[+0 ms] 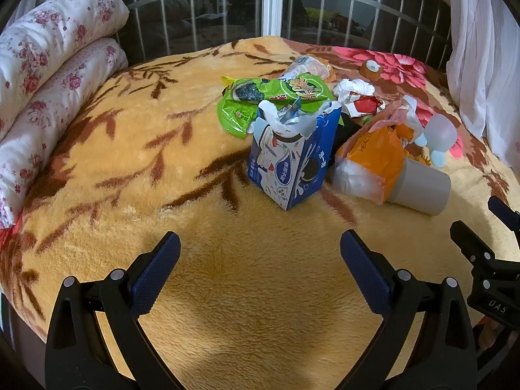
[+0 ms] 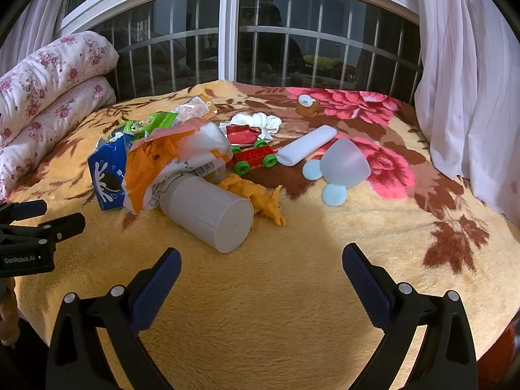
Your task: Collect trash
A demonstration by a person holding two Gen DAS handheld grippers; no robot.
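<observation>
Trash lies in a pile on the bed blanket (image 1: 227,292): a torn blue cookie box (image 1: 292,159) standing upright, a green snack bag (image 1: 273,97) behind it, an orange and white plastic bag (image 1: 370,159) partly in a tipped grey bin (image 1: 419,188), and crumpled white paper with a red wrapper (image 1: 360,100). The same box (image 2: 107,175), bag (image 2: 169,159), bin (image 2: 208,214) and red wrapper (image 2: 243,135) show in the right wrist view. My left gripper (image 1: 260,250) is open and empty in front of the box. My right gripper (image 2: 261,263) is open and empty in front of the bin.
Toys lie among the trash: a red car (image 2: 253,159), a yellow dinosaur (image 2: 260,200), a pale blue figure (image 2: 341,165), a white tube (image 2: 308,144), a brown roll (image 2: 307,104). Floral bedding (image 1: 48,65) is rolled at left. A curtain (image 2: 471,81) hangs at right.
</observation>
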